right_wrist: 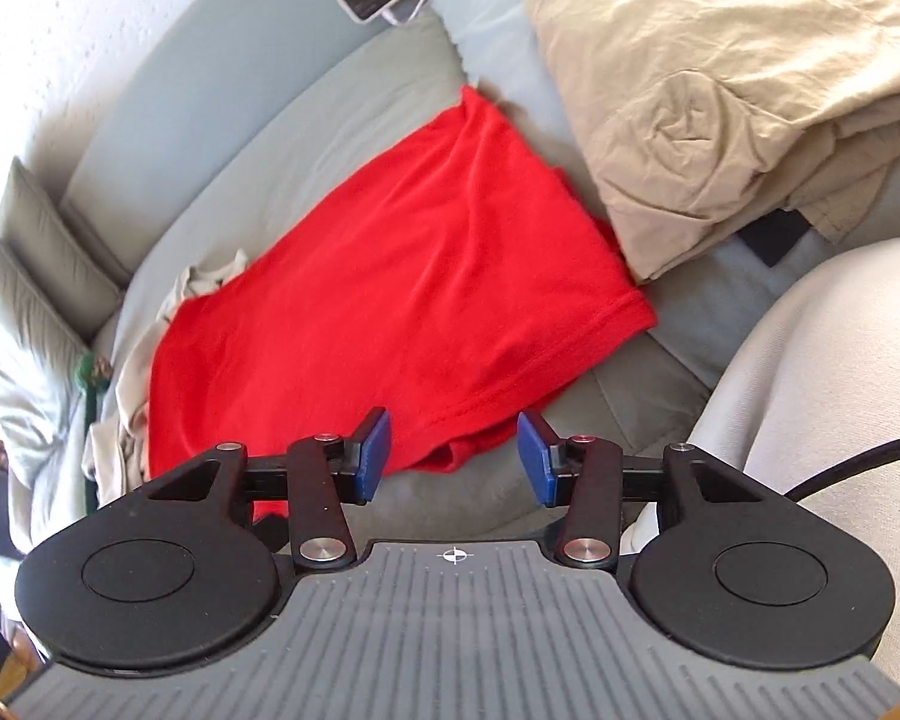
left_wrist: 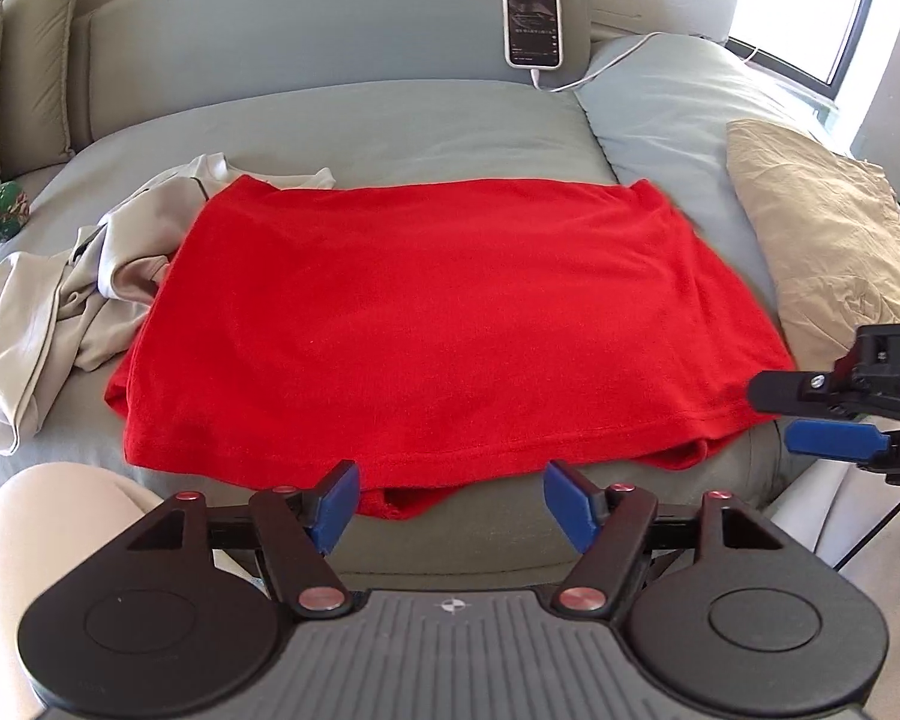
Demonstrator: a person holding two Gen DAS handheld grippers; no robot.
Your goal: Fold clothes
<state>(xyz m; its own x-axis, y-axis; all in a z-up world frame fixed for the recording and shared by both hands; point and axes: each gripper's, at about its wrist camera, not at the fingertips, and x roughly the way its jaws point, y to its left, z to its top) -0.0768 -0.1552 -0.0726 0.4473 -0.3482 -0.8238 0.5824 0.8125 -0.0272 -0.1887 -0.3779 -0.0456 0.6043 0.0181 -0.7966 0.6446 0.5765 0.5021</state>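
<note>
Shirt (left_wrist: 438, 324): red, folded flat on grey sofa (left_wrist: 390, 120)
Left gripper (left_wrist: 447, 501): jaws apart, empty, at shirt's near hem
Right gripper (right_wrist: 453, 456): jaws apart, empty, over near corner

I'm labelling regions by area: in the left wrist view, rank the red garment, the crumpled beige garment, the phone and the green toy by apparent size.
1. red garment
2. crumpled beige garment
3. phone
4. green toy, partly cut off at the edge, so its place is unsure.

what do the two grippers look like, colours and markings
Left gripper and right gripper match: black linkage arms with silver pivot screws, blue pads, two round black discs, and a ribbed grey base with a small crosshair mark. A black cable runs beside the right one.
</note>
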